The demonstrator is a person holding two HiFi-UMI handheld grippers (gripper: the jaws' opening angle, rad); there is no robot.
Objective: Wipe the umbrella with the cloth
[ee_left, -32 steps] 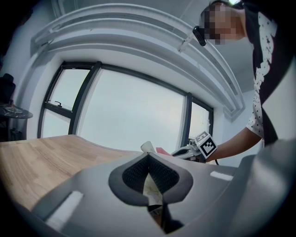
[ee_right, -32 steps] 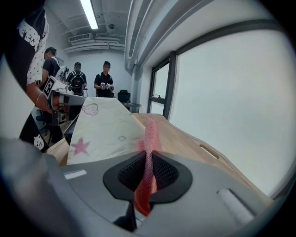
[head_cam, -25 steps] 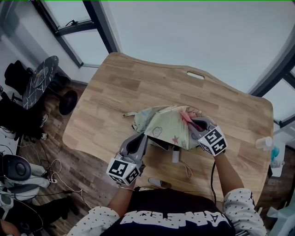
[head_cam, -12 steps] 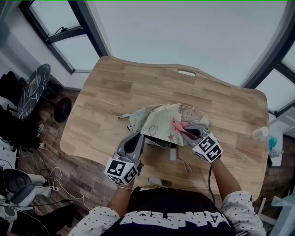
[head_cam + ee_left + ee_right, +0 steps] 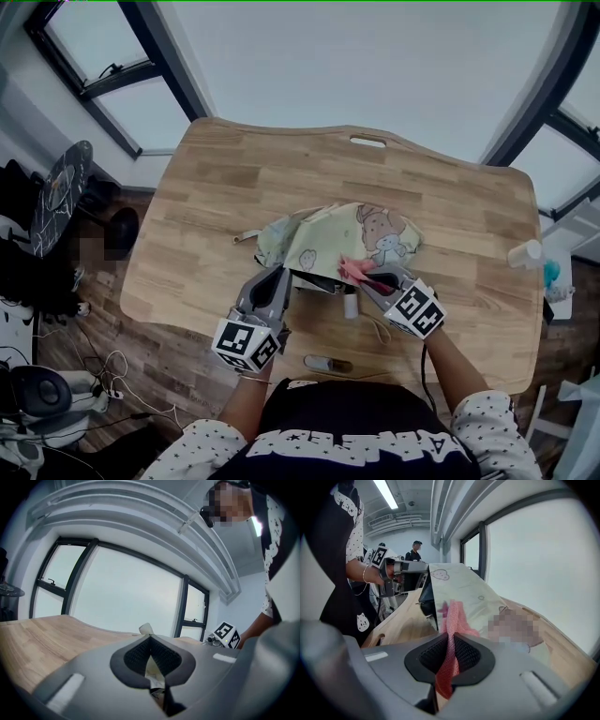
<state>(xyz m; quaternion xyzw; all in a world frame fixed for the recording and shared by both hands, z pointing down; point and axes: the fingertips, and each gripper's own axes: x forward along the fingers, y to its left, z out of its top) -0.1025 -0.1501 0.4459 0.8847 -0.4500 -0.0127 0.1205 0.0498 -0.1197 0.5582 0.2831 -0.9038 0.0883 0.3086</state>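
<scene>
Cloth [image 5: 354, 270] in right tool [image 5: 372, 282], umbrella [image 5: 361, 234] in left tool [image 5: 281, 278]

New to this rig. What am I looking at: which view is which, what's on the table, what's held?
No robot here: a person holds a two-jaw tool in each hand. The head view looks down from a camera on the person's head; the other two come from cameras riding on each tool, looking along its jaws. A printed umbrella lies on the wooden table. The left tool is shut on the umbrella's fabric; the right tool is shut on a pink mesh cloth resting against the canopy.
</scene>
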